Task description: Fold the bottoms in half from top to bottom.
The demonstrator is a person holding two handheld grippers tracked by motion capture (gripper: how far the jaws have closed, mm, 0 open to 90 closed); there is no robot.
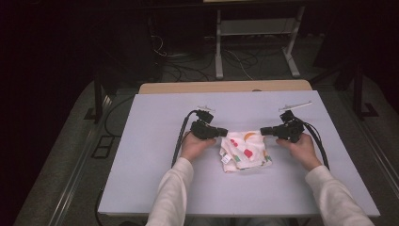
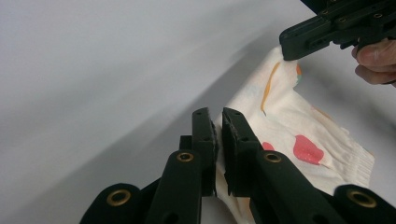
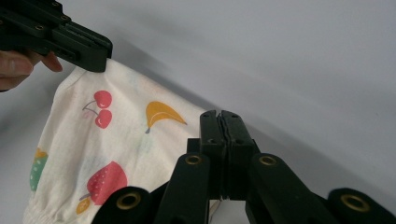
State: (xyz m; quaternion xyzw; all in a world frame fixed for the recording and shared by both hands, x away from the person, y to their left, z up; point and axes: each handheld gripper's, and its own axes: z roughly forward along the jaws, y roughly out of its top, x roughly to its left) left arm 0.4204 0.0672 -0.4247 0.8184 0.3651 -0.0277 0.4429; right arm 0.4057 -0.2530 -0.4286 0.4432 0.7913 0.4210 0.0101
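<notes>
**White fruit-print cloth pinched at both far corners**

White cotton-looking cloth (image 1: pixel 245 149), folded, w/ fruit print (cherries, banana, strawberry), sits mid-table on the pale blue-grey table (image 1: pixel 141 155), between the two hands.

L to R: left gripper (image 1: pixel 222 132) comes in from the left, jaws clamped together on the cloth's far-left corner; in the left gripper view the fabric edge is nipped between the pads (image 2: pixel 214 140). Then the cloth itself. Then the right gripper (image 1: pixel 264 130), jaws pressed tight on the far-right corner; in the right gripper view the fabric runs in under the tips (image 3: pixel 222 122). The pinched far edge looks raised a bit, near edge resting on the table.

Risks, as I judge them:
- Bites are shallow, right at the corners. Uneven pull or a quick jerk could slip one corner out, and the cloth would drop lopsided.
- Cloth is folded in layers; either gripper may hold just the top layer, so a lift could unfold it unevenly or leave lower layers dragging.
- Hands pulling apart too hard could stretch or skew the fabric.

Orientation: cloth is roughly square, so no strong long axis. The held edge runs left-right between the grippers, slightly skewed to the table edge; the small tag sits at the near-left corner.
</notes>
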